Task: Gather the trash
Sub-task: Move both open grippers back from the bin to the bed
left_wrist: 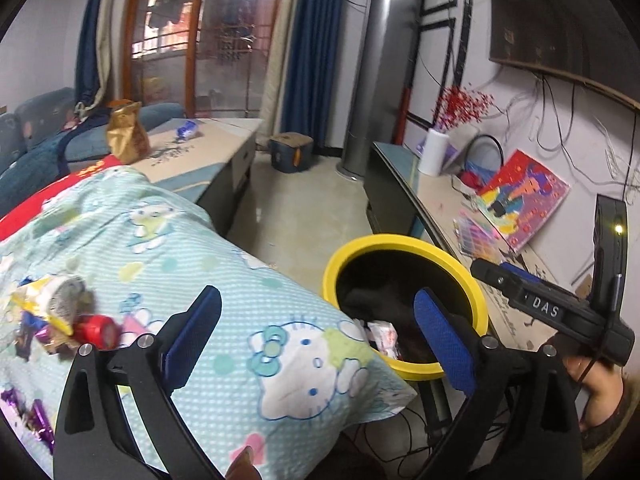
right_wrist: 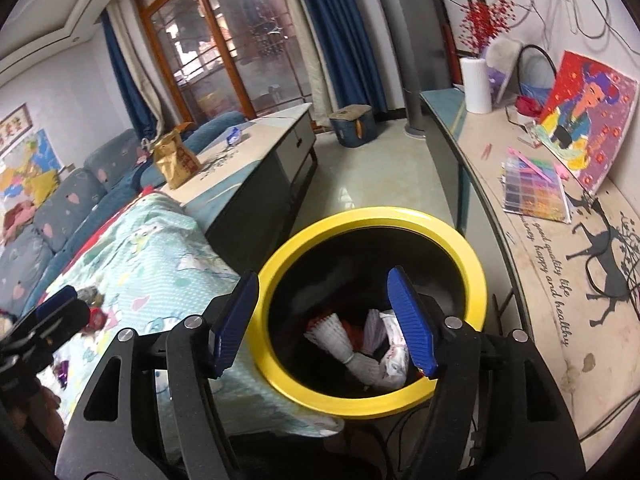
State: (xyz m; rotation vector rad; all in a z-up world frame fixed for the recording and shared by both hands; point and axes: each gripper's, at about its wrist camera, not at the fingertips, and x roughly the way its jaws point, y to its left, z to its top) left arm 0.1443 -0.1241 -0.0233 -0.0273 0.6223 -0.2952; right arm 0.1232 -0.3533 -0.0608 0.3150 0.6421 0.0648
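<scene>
A yellow-rimmed black bin [right_wrist: 400, 216] stands beside a Hello Kitty cloth [left_wrist: 224, 280]; it also shows in the left wrist view [left_wrist: 384, 242]. Inside lie a white shuttlecock [right_wrist: 332, 336] and white wrappers [right_wrist: 394, 356]. My right gripper [right_wrist: 324, 320] is open and empty over the bin's mouth. My left gripper [left_wrist: 320, 340] is open and empty above the cloth's near corner, by the bin. Loose trash lies on the cloth at left: a red cap [left_wrist: 96, 330], a yellow-white wrapper [left_wrist: 48, 296] and purple foil bits [left_wrist: 38, 426].
A low cabinet [left_wrist: 224, 160] behind the cloth holds a gold bag [left_wrist: 126, 132] and a blue wrapper [left_wrist: 187, 129]. A long counter [right_wrist: 560, 264] at right carries a paper roll, bead box and painting. A blue box [left_wrist: 291, 151] sits on the floor. A sofa is at left.
</scene>
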